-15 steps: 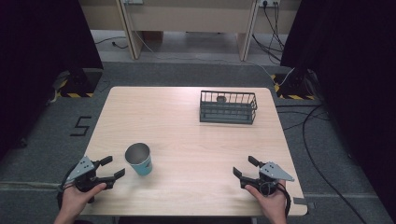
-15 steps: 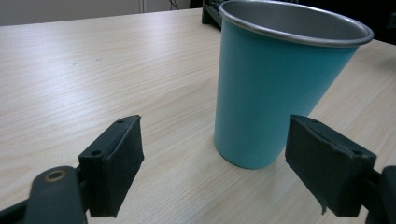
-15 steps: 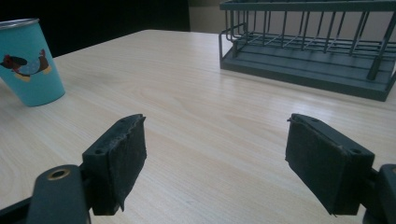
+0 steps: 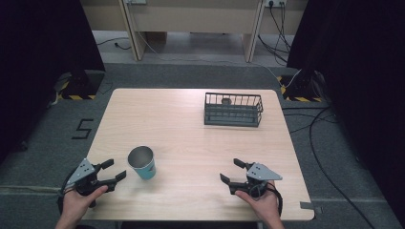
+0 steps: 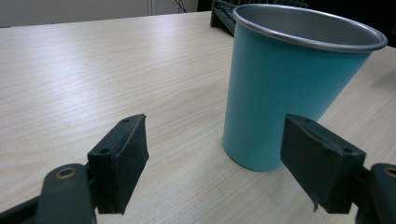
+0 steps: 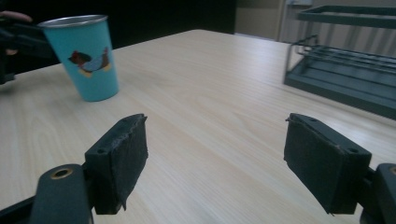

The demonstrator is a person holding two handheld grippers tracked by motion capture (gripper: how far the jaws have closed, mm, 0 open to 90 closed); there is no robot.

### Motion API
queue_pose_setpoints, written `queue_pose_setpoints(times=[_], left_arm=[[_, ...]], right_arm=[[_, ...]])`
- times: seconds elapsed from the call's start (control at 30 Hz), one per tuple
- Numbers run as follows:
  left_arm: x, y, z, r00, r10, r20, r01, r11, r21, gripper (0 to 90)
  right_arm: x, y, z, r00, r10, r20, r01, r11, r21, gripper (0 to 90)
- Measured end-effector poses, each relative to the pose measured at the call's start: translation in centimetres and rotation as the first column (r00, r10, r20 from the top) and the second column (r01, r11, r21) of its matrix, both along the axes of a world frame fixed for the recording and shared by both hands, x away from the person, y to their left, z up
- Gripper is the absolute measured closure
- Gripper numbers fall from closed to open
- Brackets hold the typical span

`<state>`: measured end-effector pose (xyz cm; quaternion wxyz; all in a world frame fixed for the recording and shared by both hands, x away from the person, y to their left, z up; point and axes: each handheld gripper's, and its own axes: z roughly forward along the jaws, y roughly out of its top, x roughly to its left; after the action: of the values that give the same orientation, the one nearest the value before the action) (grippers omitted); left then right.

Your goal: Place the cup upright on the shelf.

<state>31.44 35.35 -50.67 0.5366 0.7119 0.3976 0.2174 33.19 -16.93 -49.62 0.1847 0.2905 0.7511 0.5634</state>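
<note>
At the near edge of the wooden table [image 4: 191, 119], the high view shows the left gripper [image 4: 113, 171] and the right gripper [image 4: 232, 171], each held in a hand and each with its jaws spread wide and nothing between them. Just beyond the left gripper's jaw tips stands an upright teal cup [image 4: 142, 162] with a metal rim and a bare metal inside. In the left gripper view the cup [image 5: 289, 88] stands ahead of the jaws and toward the right-hand one, apart from both pads; its far rim is cut by the picture's right edge. The right gripper view shows what the others do not: a small printed figure on the cup's wall [image 6: 89, 58], too small to make out clearly, and behind the cup a dark shape with a fingertip, partly hidden at the frame's left edge. Farthest off, toward the table's far right, sits a dark wire basket [image 4: 233, 109]; the high view shows a small round thing inside it near the back wall, too small to identify, while the right gripper view cuts the basket off at the right.
</note>
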Motion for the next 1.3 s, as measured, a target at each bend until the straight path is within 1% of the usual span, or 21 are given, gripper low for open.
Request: queue_pose_setpoints(times=[0.07, 0.13, 0.17, 0.23, 0.27, 0.37, 0.4, 0.43, 0.47, 0.5, 0.57, 0.63, 0.67, 0.9, 0.93, 0.97, 1.0, 1.07, 1.13, 1.23, 1.3], left_arm=[[0.0, 0.1, 0.0, 1.0000, 0.005, 0.002, -0.005, 1.0000, -0.001, 22.7], [0.0, 0.1, 0.0, 1.0000, 0.007, 0.004, -0.007, 1.0000, 0.000, 22.8], [0.0, 0.1, 0.0, 1.0000, 0.008, 0.005, -0.008, 1.0000, -0.003, 22.8], [0.0, 0.1, 0.0, 0.9999, 0.008, 0.005, -0.008, 1.0000, -0.003, 22.8], [0.0, 0.1, 0.0, 0.9999, 0.008, 0.006, -0.008, 1.0000, -0.004, 22.8], [0.0, 0.1, 0.0, 0.9999, 0.007, 0.008, -0.007, 1.0000, -0.004, 22.7], [0.0, 0.1, 0.1, 0.9999, 0.007, 0.007, -0.007, 1.0000, -0.004, 22.7], [0.0, 0.1, 0.1, 0.9999, 0.007, 0.007, -0.007, 1.0000, -0.004, 22.7], [0.0, 0.1, 0.1, 0.9999, 0.007, 0.007, -0.007, 1.0000, -0.005, 22.7], [0.0, 0.1, 0.1, 0.9999, 0.007, 0.007, -0.007, 1.0000, -0.005, 22.7], [0.0, 0.0, 0.0, 0.9999, 0.007, 0.008, -0.007, 1.0000, -0.007, 22.7], [0.0, 0.0, 0.0, 0.9999, 0.006, 0.009, -0.006, 1.0000, -0.007, 22.7], [0.0, 0.0, 0.0, 0.9999, 0.006, 0.008, -0.006, 1.0000, -0.008, 22.7], [0.1, 0.0, 0.1, 0.9999, 0.008, 0.010, -0.008, 0.9999, -0.007, 22.7], [0.1, 0.0, 0.1, 0.9999, 0.008, 0.011, -0.008, 0.9999, -0.007, 22.7], [0.1, 0.1, 0.1, 0.9999, 0.009, 0.011, -0.009, 0.9999, -0.007, 22.7], [0.1, 0.1, 0.1, 0.9999, 0.009, 0.011, -0.009, 0.9999, -0.008, 22.7], [0.0, 0.1, 0.1, 0.9999, 0.009, 0.011, -0.009, 0.9999, -0.008, 22.7], [0.1, 0.1, 0.1, 0.9999, 0.010, 0.011, -0.010, 0.9999, -0.010, 22.6], [0.1, 0.2, 0.0, 0.9999, 0.008, 0.011, -0.008, 0.9999, -0.012, 22.6], [0.1, 0.2, 0.0, 0.9999, 0.008, 0.011, -0.008, 0.9999, -0.011, 22.6]], right_arm=[[0.2, 1.2, 0.0, 0.9993, 0.037, -0.002, -0.037, 0.9993, -0.002, 22.4], [0.3, 1.6, 0.0, 0.9988, 0.048, -0.001, -0.048, 0.9988, -0.005, 22.4], [0.4, 2.7, 0.1, 0.9970, 0.078, 0.000, -0.078, 0.9969, -0.014, 22.3], [0.7, 3.7, 0.2, 0.9945, 0.105, -0.002, -0.105, 0.9943, -0.019, 22.3], [0.7, 3.7, 0.2, 0.9945, 0.105, -0.002, -0.105, 0.9943, -0.019, 22.3], [1.1, 5.2, 0.4, 0.9898, 0.142, 0.000, -0.142, 0.9895, -0.024, 22.3], [1.4, 6.2, 0.6, 0.9861, 0.166, 0.007, -0.166, 0.9859, -0.024, 22.2], [1.4, 6.2, 0.6, 0.9861, 0.166, 0.007, -0.166, 0.9859, -0.024, 22.2], [1.7, 7.3, 0.8, 0.9822, 0.187, 0.011, -0.187, 0.9820, -0.025, 22.2], [1.7, 7.3, 0.8, 0.9822, 0.187, 0.011, -0.187, 0.9820, -0.025, 22.2], [1.9, 8.0, 1.0, 0.9791, 0.202, 0.021, -0.202, 0.9791, -0.027, 22.2], [2.4, 9.2, 1.1, 0.9750, 0.221, 0.024, -0.220, 0.9752, -0.020, 22.2], [2.4, 9.2, 1.1, 0.9750, 0.221, 0.024, -0.220, 0.9752, -0.020, 22.2], [3.0, 10.9, 0.9, 0.9696, 0.244, 0.018, -0.244, 0.9697, -0.009, 22.2], [3.1, 11.4, 0.9, 0.9673, 0.253, 0.019, -0.253, 0.9675, -0.006, 21.6], [3.1, 11.4, 0.9, 0.9673, 0.253, 0.019, -0.253, 0.9675, -0.006, 21.6], [3.2, 12.0, 1.0, 0.9644, 0.263, 0.028, -0.263, 0.9647, 0.007, 21.5], [3.3, 12.2, 1.0, 0.9647, 0.261, 0.033, -0.262, 0.9651, 0.011, 21.5], [3.5, 12.9, 1.0, 0.9641, 0.262, 0.044, -0.263, 0.9643, 0.029, 21.5], [3.6, 13.3, 1.0, 0.9620, 0.270, 0.042, -0.271, 0.9621, 0.030, 21.5], [3.6, 13.7, 0.9, 0.9587, 0.282, 0.040, -0.283, 0.9589, 0.025, 21.5]])
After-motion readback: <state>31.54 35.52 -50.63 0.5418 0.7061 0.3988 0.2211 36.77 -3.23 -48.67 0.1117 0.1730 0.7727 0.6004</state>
